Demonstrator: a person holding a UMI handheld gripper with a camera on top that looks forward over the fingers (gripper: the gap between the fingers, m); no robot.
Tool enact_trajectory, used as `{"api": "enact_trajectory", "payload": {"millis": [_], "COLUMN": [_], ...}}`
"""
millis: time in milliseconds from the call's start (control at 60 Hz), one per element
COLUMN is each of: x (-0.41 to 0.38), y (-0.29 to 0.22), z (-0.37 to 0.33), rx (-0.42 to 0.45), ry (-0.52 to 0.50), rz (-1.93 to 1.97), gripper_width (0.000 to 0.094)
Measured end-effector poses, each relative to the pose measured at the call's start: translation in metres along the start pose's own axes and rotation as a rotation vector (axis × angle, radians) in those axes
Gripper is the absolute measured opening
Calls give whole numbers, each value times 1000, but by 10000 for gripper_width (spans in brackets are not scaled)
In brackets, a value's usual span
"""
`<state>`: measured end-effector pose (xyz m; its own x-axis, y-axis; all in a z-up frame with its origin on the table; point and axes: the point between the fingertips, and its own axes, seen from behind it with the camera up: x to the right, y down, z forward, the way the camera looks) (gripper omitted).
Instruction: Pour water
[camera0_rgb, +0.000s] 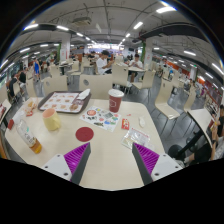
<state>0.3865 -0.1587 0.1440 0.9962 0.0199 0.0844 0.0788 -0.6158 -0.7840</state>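
Magenta pads (74, 156) frame the view low down, one on each finger, and the jaws stand wide apart with nothing between them, just bare pale surface (105, 150). The gripper (110, 158) hangs above the near edge of that surface, touching nothing.

Ahead of the fingers, a small round red lid or coaster (84, 133) lies flat. Beyond it, a tall red paper cup (116, 100) stands upright near the middle. What is inside cannot be seen from this angle. Off toward the left finger's side, a cup of orange drink (51, 119) stands upright, and nearer the edge a bottle (32, 139) leans in the curve of the lens; its label is too small to read. A tray (63, 101) sits behind them with some items on it, hard to make out. Small packets and a folded paper (135, 138) are scattered right of the red cup, with details lost.

Past the surface, rows of tables and chairs (168, 103) stretch back under strip lights. People (101, 63) are seated in the distance, small and indistinct.
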Motion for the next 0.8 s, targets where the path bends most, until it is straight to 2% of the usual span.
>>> {"api": "enact_trajectory", "payload": {"millis": [383,600,800], "x": [-48,-134,-240], "y": [51,97,98], "z": [-16,-34,-33], "rx": [-38,-60,-3], "ry": [45,35,-37], "rz": [8,56,81], "gripper_width": [852,847,848]}}
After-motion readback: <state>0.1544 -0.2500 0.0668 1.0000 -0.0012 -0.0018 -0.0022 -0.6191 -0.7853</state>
